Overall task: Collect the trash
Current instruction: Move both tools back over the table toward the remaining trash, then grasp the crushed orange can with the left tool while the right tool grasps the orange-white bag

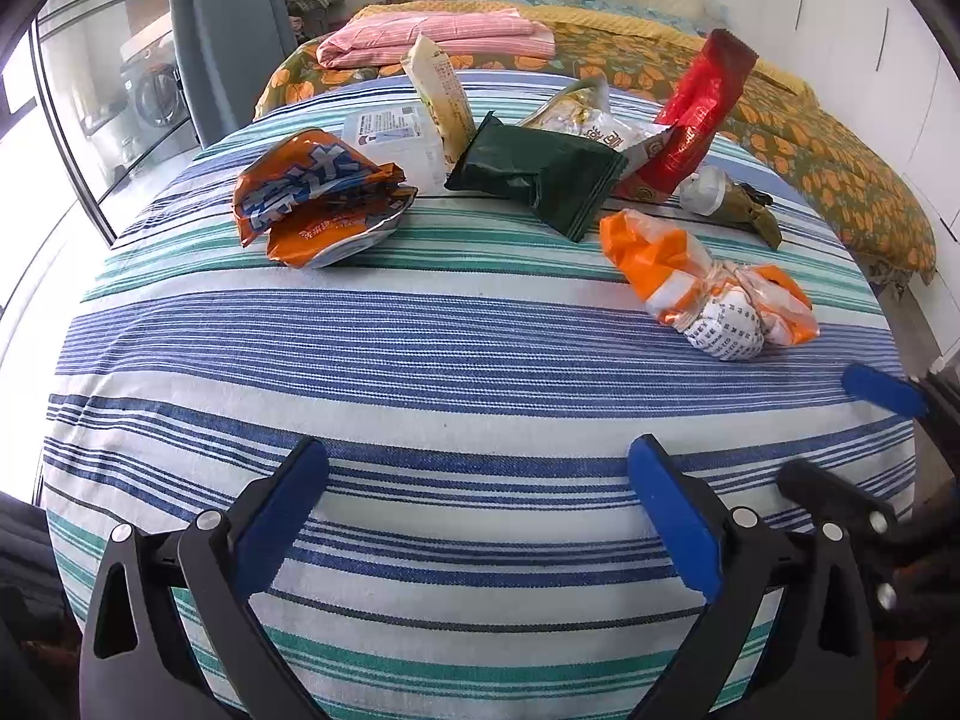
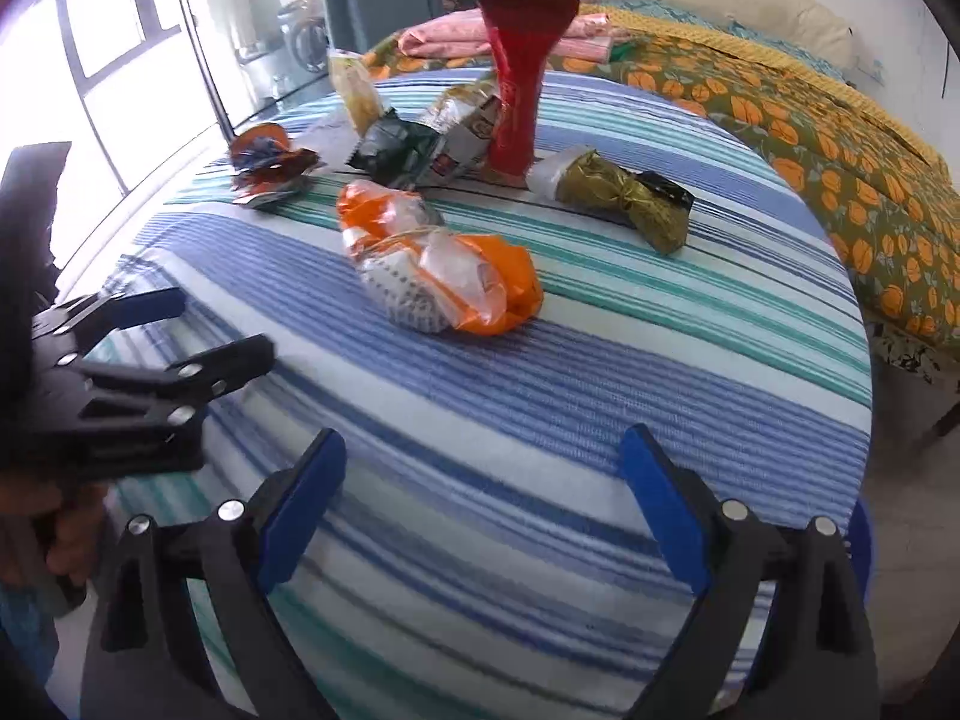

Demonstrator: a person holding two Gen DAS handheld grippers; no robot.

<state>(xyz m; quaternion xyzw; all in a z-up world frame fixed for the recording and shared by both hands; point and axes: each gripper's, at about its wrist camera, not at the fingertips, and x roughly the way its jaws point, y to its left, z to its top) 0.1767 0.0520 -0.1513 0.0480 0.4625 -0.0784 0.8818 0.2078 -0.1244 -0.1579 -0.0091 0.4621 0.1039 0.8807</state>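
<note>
Both grippers idling spread, empty, over near edge of striped blue-green cloth (image 1: 420, 330). Knotted orange-and-white plastic bag (image 2: 441, 264) lying nearest, ahead of right gripper (image 2: 483, 510), long axis left-right; far-right of left gripper (image 1: 480, 510). Right looking closer.

Crumpled snack wrappers (image 1: 318, 198) litter the striped tablecloth (image 1: 420, 348).

Well ahead of the open fingers, a loose cluster of trash lies on the striped cloth. Nearest, ahead and right of the left fingers, sits a knotted orange-and-clear bag (image 1: 717, 285) (image 2: 441, 264). Farther out left lies a crumpled orange snack packet (image 1: 318, 198) (image 2: 270, 162); a dark green wrapper (image 1: 540, 177) (image 2: 399, 147) lies centrally; a red packet (image 1: 699, 114) (image 2: 519, 81) stands tilted; an olive-gold wrapper (image 1: 741, 207) (image 2: 624, 198) lies rightmost.
</note>
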